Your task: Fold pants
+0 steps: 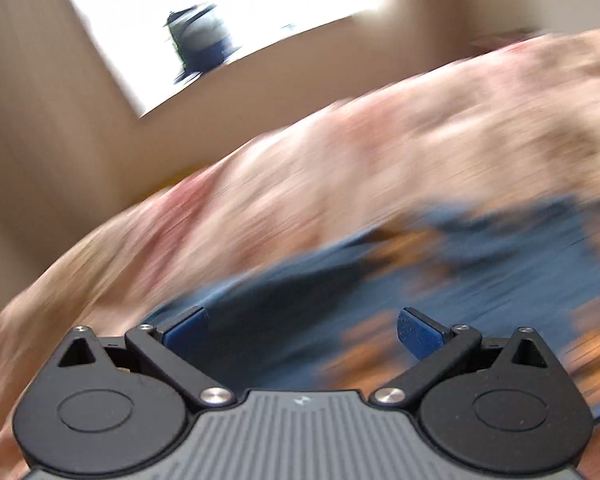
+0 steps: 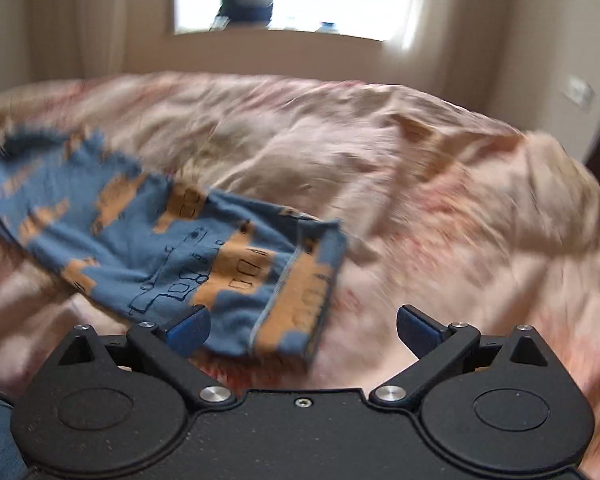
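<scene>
Both my left gripper (image 1: 303, 332) and right gripper (image 2: 303, 330) have fingers spread apart, gripping nothing. The blue truck-print pants (image 2: 172, 236) lie bunched on the pink bedspread (image 2: 440, 184) at ten o'clock; a hurried regrab risks snagging bedspread or undoing the fold

No text, number or brand can be read in either view. The only sign is a small pale emblem (image 1: 300, 400) on the grey ribbed body of the left gripper (image 1: 302, 330), too small to make out. The pants (image 2: 172, 232) carry a print of orange blocks and dark outlined train-like drawings, but no letters show on them. Blur smears the rest of the left wrist view, so nothing legible stands there
</scene>
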